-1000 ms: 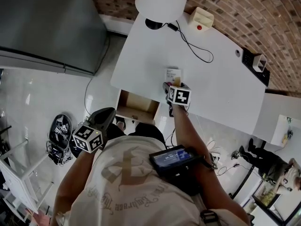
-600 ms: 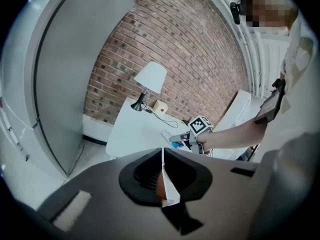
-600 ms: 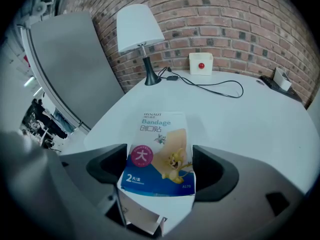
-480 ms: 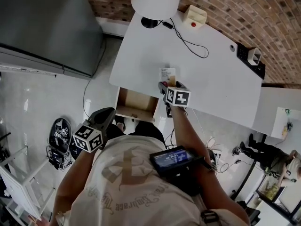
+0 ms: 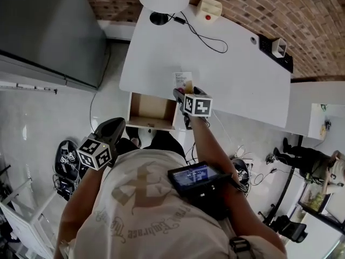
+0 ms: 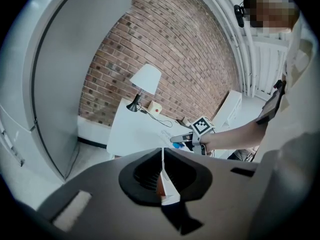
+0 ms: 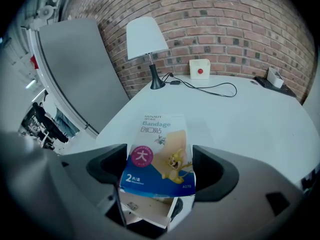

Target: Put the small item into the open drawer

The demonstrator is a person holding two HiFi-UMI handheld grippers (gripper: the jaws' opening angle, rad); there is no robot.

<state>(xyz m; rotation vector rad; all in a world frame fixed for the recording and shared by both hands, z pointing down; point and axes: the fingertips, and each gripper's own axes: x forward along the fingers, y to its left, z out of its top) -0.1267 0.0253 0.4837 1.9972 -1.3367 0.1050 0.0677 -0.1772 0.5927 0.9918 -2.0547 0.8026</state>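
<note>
One white table (image 5: 242, 85) fills mid-frame, its open drawer (image 5: 148, 106) is pulled out immediately left of the right gripper (image 5: 179, 94), whose jaws are clamped on the bandage packet (image 5: 182, 81), long axis up-frame, while the left gripper (image 5: 116, 127) is kept closed, empty, lower left.

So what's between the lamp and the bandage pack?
Nothing: bare tabletop from the lamp to the bandage pack, shown in the right gripper view.

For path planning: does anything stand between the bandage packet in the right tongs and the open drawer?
Nothing visible does. The bandage packet, gripped in the right tongs at the table edge, is beside the open drawer, whose top is uncovered.
</note>
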